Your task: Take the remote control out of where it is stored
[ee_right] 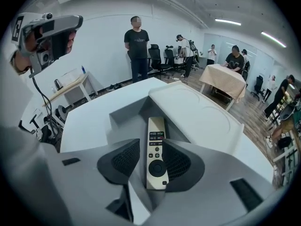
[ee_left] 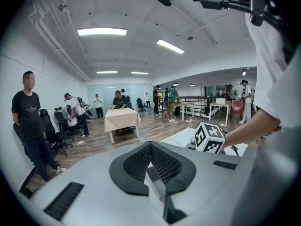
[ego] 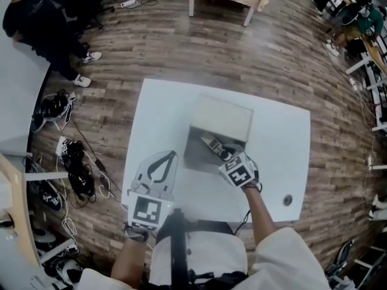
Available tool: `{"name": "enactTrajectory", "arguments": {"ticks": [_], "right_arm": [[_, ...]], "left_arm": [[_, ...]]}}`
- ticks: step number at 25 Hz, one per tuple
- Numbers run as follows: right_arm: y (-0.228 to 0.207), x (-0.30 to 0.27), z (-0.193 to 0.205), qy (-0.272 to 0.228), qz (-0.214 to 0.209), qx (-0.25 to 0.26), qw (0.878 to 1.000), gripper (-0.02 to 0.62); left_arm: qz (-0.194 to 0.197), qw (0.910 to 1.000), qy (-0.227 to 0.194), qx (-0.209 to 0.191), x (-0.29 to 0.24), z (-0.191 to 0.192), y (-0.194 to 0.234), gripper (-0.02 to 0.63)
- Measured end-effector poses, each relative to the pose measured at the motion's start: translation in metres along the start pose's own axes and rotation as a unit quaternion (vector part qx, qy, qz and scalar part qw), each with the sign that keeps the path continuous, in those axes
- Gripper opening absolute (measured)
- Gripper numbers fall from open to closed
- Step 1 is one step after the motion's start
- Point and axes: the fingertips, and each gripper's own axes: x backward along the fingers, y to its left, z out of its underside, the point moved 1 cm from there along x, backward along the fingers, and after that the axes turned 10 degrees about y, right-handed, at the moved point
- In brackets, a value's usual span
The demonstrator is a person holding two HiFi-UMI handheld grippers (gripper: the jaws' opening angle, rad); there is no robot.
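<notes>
Grey plastic forms the open compartment of the storage box [ego: 202,156] that stands on the white table [ego: 163,101], and the remote control [ee_right: 156,152] lies inside it with its buttons facing up. Its far end points into the compartment under the white top of the box [ee_right: 197,112], and its near end with the round dial sits between the jaws of the right gripper [ee_right: 151,149]. These jaws stand apart. A clear gap shows between the left pad and the remote's edge, while the right pad is just beside the other edge, so the remote is not clamped and rests on its own in the box.

The left gripper [ee_left: 150,145] is held off to the side, above the near edge of the table, with its jaws closed together on nothing.

The remote looks slim, light and stiff, made of smooth cream plastic, so it should not bend, but it may slip if the pads only touch it lightly. The best place to hold it seems to be the two long side edges near the dial, because there the pads press on the hard body and not on the buttons. A hold closer to the middle would probably keep it from tipping when it is lifted out
</notes>
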Motion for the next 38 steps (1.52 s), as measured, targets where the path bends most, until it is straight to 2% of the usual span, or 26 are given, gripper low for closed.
{"name": "enactTrajectory", "arguments": {"ticks": [5, 14, 27, 34, 38], "right_arm": [[-0.007, -0.02, 0.007, 0.017, 0.003, -0.001, 1.0, 0.141], [-0.009, -0.04, 0.006, 0.046, 0.003, 0.024, 0.999, 0.175], [-0.005, -0.051, 0.004, 0.085, 0.005, 0.067, 0.994, 0.178], [-0.002, -0.05, -0.002, 0.106, 0.015, 0.074, 0.991, 0.184], [-0.003, -0.052, -0.004, 0.123, 0.021, 0.062, 0.99, 0.184]], "left_arm": [[-0.012, 0.9999, 0.009, -0.006, -0.017, 0.004, 0.0, 0.0], [0.007, 0.9991, 0.039, 0.017, -0.048, 0.022, -0.001, 0.0], [0.012, 0.9987, 0.048, 0.013, -0.054, 0.031, -0.003, 0.0], [0.014, 0.9986, 0.051, 0.01, -0.051, 0.035, -0.001, -0.001], [0.013, 0.9985, 0.052, 0.01, -0.05, 0.037, 0.002, -0.001]]}}
